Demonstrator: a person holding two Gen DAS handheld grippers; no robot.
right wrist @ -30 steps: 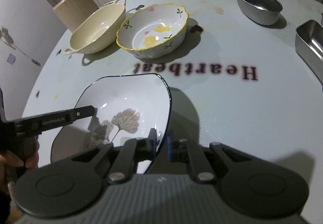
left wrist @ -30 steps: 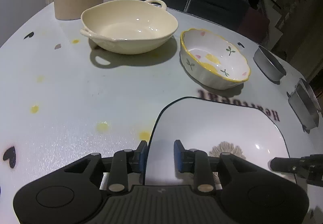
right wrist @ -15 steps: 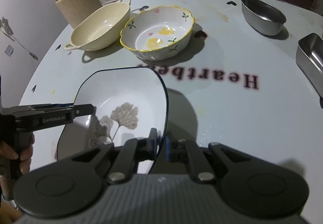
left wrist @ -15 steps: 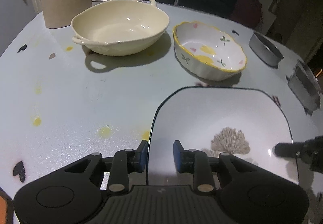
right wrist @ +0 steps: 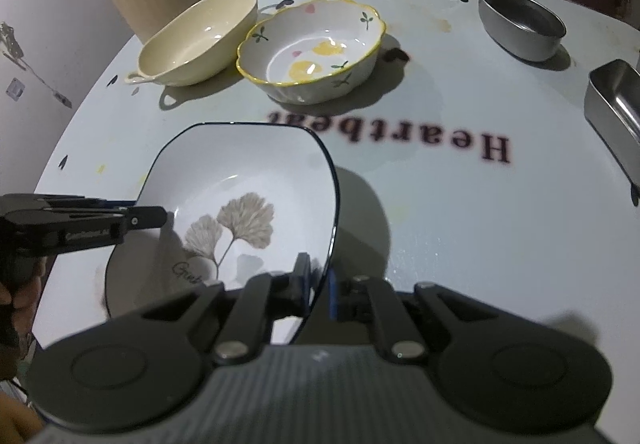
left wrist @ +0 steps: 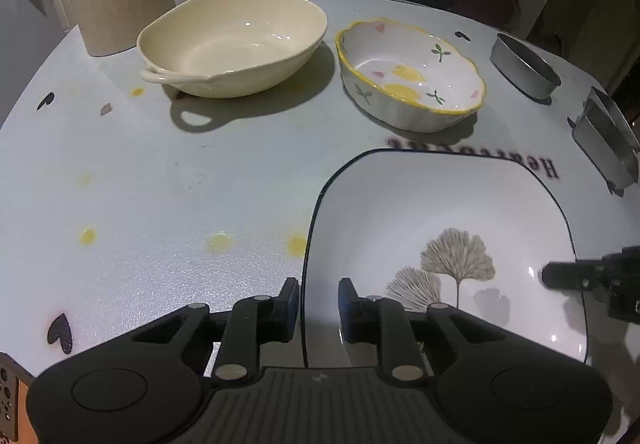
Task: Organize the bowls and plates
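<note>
White square plate [left wrist: 420,211] nearer than the floral bowl [left wrist: 408,83]: right gripper [right wrist: 318,286] clamps its rim; left gripper [left wrist: 319,302], jaws just closing, straddles the opposite rim.

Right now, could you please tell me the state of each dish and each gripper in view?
square leaf-print plate: empty, held at opposite rims by both grippers.
left gripper: straddles the plate's rim, jaws just been closing, a gap showing beside the rim.
right gripper: shut on the plate's rim.
cream handled dish: empty, upright on the table.
yellow-rimmed floral bowl: empty, upright.
round steel bowl: empty, upright.
rectangular steel container: upright, partly cut off.
</note>
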